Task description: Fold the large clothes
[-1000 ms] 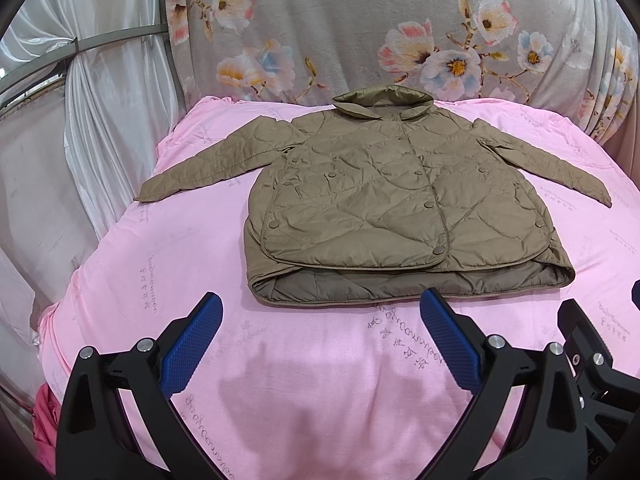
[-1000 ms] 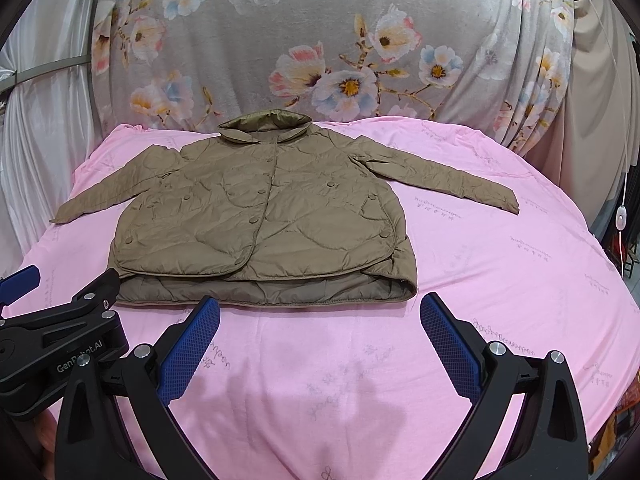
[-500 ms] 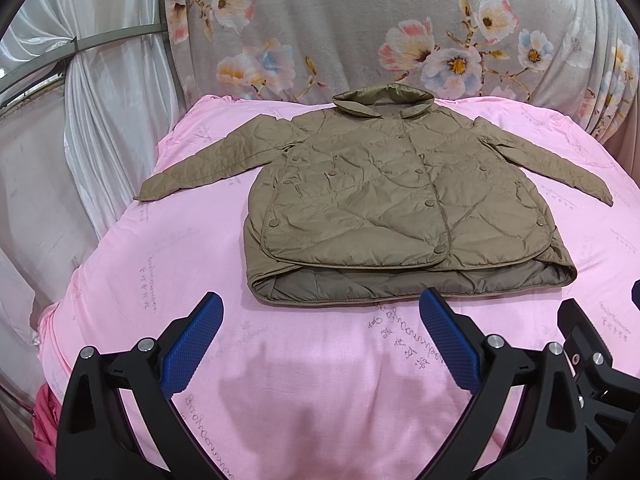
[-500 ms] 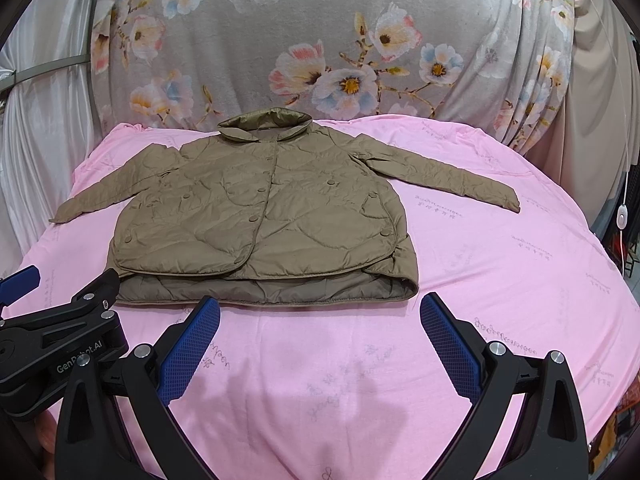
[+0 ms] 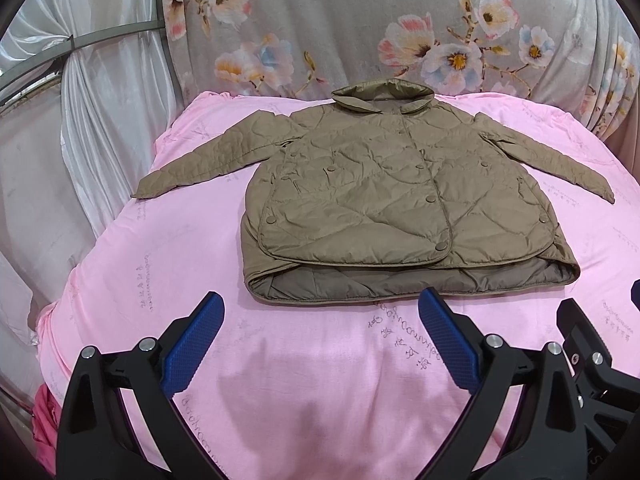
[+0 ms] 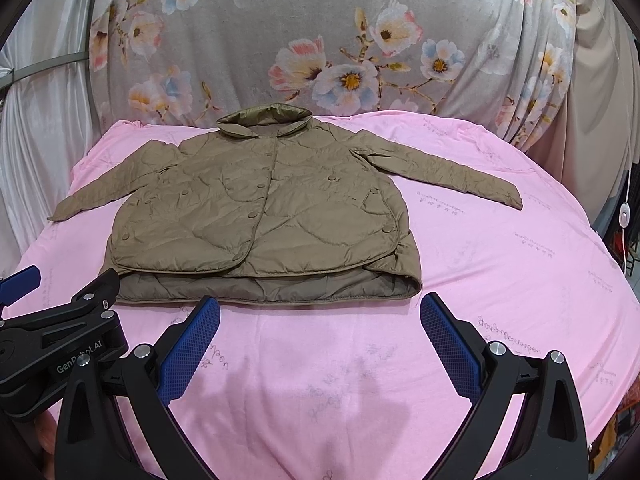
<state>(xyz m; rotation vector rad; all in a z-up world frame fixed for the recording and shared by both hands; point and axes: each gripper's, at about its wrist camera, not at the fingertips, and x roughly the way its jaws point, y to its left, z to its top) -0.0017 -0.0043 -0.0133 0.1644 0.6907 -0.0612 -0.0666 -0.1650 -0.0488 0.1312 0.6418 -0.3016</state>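
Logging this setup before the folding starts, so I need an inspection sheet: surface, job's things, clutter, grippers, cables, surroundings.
Surface: pink sheet with faint printed script, lightly wrinkled.
Job's things: olive quilted jacket lying flat, front up, buttoned, both sleeves spread outward, collar at the far end, unfolded.
Clutter: nothing seen on the sheet.
Grippers: left gripper and right gripper open, short of the jacket's hem, holding nothing.
Cables: white cord with inline switch hanging at right.
Surroundings: floral drape behind; white curtain at left.

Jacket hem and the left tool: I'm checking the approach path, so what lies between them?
Only bare pink sheet separates the left tool from the jacket hem, in the left wrist view.
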